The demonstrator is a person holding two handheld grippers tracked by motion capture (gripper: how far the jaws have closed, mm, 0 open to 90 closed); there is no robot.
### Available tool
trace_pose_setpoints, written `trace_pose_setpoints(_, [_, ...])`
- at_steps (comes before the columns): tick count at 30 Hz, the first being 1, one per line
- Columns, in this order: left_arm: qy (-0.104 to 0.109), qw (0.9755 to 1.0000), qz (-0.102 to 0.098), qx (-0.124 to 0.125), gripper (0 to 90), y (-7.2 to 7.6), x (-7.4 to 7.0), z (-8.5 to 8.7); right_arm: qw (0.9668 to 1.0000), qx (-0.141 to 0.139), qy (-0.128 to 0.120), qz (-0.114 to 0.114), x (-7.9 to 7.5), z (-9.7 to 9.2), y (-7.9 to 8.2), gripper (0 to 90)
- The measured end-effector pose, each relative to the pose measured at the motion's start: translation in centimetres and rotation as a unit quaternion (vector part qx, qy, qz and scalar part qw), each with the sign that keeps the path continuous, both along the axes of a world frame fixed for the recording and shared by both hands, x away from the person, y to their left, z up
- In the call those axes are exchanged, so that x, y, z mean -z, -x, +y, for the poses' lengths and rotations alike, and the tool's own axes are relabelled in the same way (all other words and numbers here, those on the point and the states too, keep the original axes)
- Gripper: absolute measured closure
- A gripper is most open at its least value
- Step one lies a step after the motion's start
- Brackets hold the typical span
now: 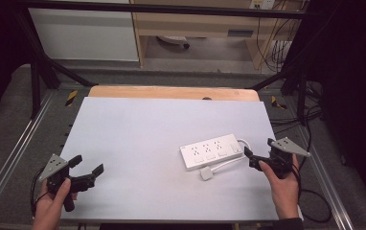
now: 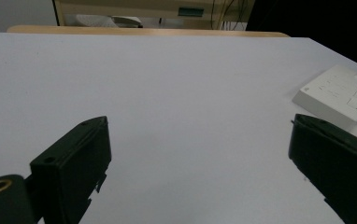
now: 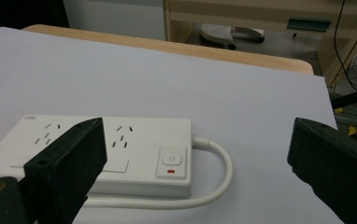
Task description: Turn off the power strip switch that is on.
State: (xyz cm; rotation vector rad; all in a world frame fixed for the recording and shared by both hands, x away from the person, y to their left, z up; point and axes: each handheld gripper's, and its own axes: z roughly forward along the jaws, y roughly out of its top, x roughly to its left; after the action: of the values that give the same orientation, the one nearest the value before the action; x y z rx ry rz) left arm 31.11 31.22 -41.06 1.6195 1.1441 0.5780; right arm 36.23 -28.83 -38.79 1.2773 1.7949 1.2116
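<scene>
Right gripper (image 1: 256, 154) is hovering with jaws spread wide, nothing between them, just beside the right end of the power strip (image 1: 211, 151). In the right gripper view the strip (image 3: 106, 154) is sitting low and left between the jaws, its power button (image 3: 171, 162) with a red mark facing up near the end where the cable (image 3: 214, 182) is leaving. Left gripper (image 1: 86, 169) is resting near the front-left of the table (image 1: 138, 129), jaws also spread and empty, well apart from the strip; the left gripper view is catching the strip's corner (image 2: 338, 91) far off at the right.

Step in hand, judging from this: approach phase, right gripper is lining up on the strip's cable end, no contact yet. Next move is probably calling for easing forward and down, then either closing on the strip's end or the cable, or pressing the button with one jaw tip; can't tell which. Left gripper is looking idle and may need to come over to steady the body.

Strip itself: white, flat, rectangular, lying face up at a slight angle on the right half of the white tabletop, three socket groups in a row. White cable is looping out from the right end, curving back along the front edge to a white plug (image 1: 206, 174) lying just beside the strip. Nothing is plugged in.
</scene>
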Motion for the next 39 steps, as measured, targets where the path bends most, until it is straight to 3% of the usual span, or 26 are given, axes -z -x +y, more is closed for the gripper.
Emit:
trace_pose_setpoints(5, [-0.004,1.0,0.0,0.004,5.7,0.0,0.0,-0.1,1.0,-0.004,0.003,-0.001,-0.6,0.0,-0.4,5.1])
trace_pose_setpoints(19, [-0.006,1.0,0.003,-0.001,5.6,-0.1,0.1,-0.1,0.9992,0.011,-0.004,-0.039,-2.5,-0.1,-1.1,50.8])
trace_pose_setpoints(23, [-0.006,1.0,0.004,-0.002,5.7,-0.1,0.1,0.0,0.9985,0.01,-0.003,-0.053,-3.0,-0.1,-1.0,59.6])
trace_pose_setpoints(39, [-0.01,0.9999,0.004,0.005,5.7,0.0,0.1,-0.1,0.9969,0.007,-0.001,-0.079,-3.8,0.5,-1.5,75.3])
